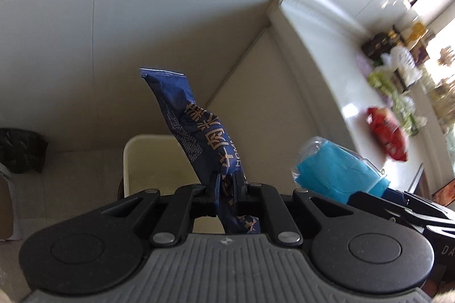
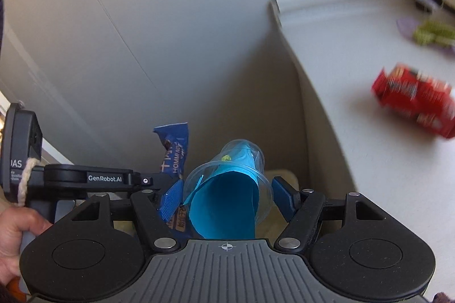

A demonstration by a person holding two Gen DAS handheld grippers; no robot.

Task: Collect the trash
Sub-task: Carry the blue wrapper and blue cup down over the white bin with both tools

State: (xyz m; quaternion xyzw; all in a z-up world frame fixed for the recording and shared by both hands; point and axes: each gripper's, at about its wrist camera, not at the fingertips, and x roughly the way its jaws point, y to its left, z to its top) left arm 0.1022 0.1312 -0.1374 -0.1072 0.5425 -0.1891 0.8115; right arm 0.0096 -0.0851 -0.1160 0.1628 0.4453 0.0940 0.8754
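Observation:
My left gripper [image 1: 226, 186] is shut on a dark blue snack wrapper [image 1: 196, 129] with gold lettering, which stands up above a cream bin [image 1: 148, 163] on the floor. My right gripper [image 2: 227, 197] is shut on a clear plastic cup [image 2: 236, 178] stuffed with blue paper. The cup also shows at the right of the left wrist view [image 1: 338, 172]. The wrapper shows left of the cup in the right wrist view [image 2: 173, 158]. A red snack packet [image 2: 415, 101] lies on the white table [image 2: 355, 53]; it also shows in the left wrist view [image 1: 388, 132].
A black bag [image 1: 21, 149] sits on the floor at the left by the wall. Bottles, white flowers and green items [image 1: 398, 67] crowd the far end of the table. The table edge [image 2: 301, 75] runs close on the right of both grippers.

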